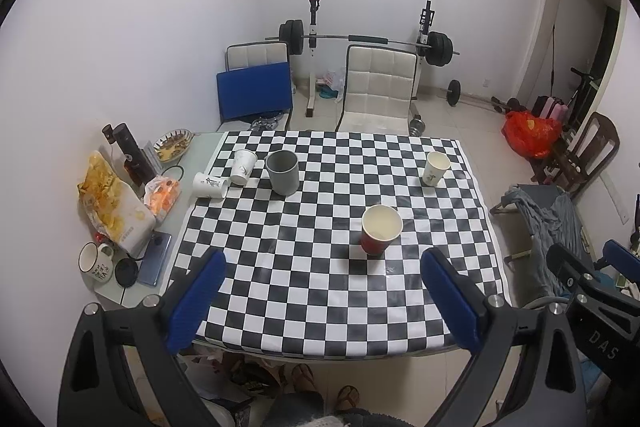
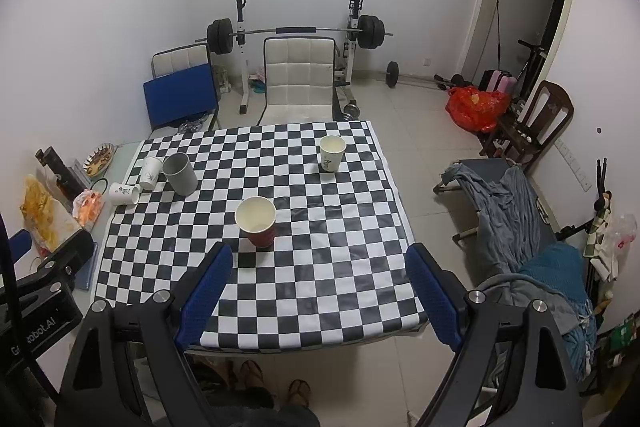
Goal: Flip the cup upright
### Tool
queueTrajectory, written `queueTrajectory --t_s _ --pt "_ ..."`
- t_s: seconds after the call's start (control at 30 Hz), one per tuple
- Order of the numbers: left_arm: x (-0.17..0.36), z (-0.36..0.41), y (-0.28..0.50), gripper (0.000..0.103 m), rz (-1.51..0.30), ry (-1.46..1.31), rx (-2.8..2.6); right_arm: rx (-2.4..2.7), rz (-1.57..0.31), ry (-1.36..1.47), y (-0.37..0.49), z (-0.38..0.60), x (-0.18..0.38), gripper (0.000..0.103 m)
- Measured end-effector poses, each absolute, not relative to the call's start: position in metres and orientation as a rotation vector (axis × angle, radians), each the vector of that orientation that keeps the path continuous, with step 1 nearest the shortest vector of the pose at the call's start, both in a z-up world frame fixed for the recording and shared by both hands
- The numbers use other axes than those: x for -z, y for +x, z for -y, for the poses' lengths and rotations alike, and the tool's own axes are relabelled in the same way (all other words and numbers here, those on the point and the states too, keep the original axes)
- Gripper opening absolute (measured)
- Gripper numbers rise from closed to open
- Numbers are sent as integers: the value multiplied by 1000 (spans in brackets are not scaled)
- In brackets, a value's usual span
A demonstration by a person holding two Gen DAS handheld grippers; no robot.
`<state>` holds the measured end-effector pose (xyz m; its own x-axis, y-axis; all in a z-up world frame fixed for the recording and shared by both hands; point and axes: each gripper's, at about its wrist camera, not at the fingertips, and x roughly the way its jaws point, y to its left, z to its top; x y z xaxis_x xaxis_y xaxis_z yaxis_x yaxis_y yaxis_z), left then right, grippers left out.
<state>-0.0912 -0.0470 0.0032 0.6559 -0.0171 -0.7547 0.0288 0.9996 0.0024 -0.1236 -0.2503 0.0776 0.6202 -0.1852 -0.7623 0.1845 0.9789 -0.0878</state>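
Both tools, the left tool point(image 1: 322, 281) and the right tool point(image 2: 320, 277), are held wide and empty above the tabletop point(image 1: 320, 307). Far ahead-left, a white cup point(image 1: 210, 185) is seen lying sideways. A rolling cup could be knocked off the edge.

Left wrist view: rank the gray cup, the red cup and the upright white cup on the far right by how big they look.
1. Gray cup, largest.
2. Red cup, though it sits nearest the camera, so its true size is unsure.
3. White cup, smallest, but also farther off.
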Motion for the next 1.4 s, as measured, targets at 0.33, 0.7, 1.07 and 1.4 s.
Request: queueTrajectory --t_s 0.33,0.7,1.07,1.4 --pt "-6 47 -92 99 -852 14 18 203 -883 -3 -129 249 -81 90" --pt "-6 49 -92 99 -851 14 12 198 -881 -3 -135 243 -85 90" --pt "-13 40 -92 99 -840 14 11 196 -882 0 -135 241 -86 90" --pt "-14 40 -93 99 -840 14 12 195 -880 2 -136 241 -86 90"
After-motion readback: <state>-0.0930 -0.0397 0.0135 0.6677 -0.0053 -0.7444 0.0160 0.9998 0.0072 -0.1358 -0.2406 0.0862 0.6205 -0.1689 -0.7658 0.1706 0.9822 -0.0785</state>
